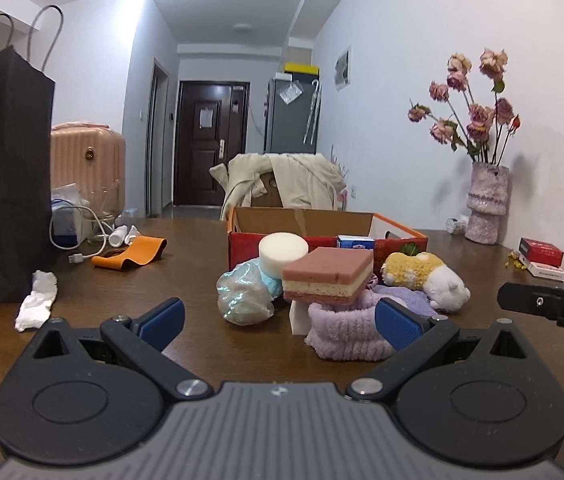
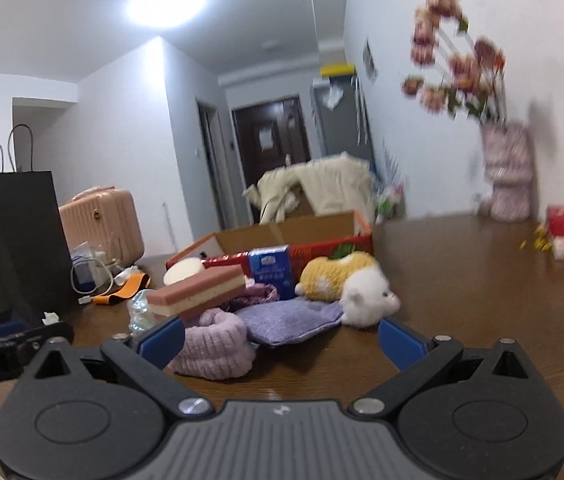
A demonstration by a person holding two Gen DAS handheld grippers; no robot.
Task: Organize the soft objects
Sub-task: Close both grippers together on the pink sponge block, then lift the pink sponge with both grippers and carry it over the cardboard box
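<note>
A pile of soft things lies on the brown table (image 1: 162, 280) in front of an open red and orange cardboard box (image 1: 302, 224). A pink and cream layered sponge (image 1: 328, 276) rests on top, with a round white sponge (image 1: 283, 252) behind it. A crumpled plastic-wrapped bundle (image 1: 244, 294) sits at the left, a lilac knitted piece (image 1: 346, 332) in front, and a yellow and white plush toy (image 1: 426, 278) at the right. My left gripper (image 1: 280, 322) is open just short of the pile. My right gripper (image 2: 282, 338) is open too, facing the lilac piece (image 2: 214, 350), a purple cloth (image 2: 290, 320) and the plush (image 2: 346, 284).
A black paper bag (image 1: 2, 184) stands at the left with a charger cable (image 1: 82, 248), an orange strap (image 1: 130, 254) and a crumpled tissue (image 1: 36, 300) near it. A vase of dried roses (image 1: 486, 204) and red boxes (image 1: 542, 254) sit by the right wall.
</note>
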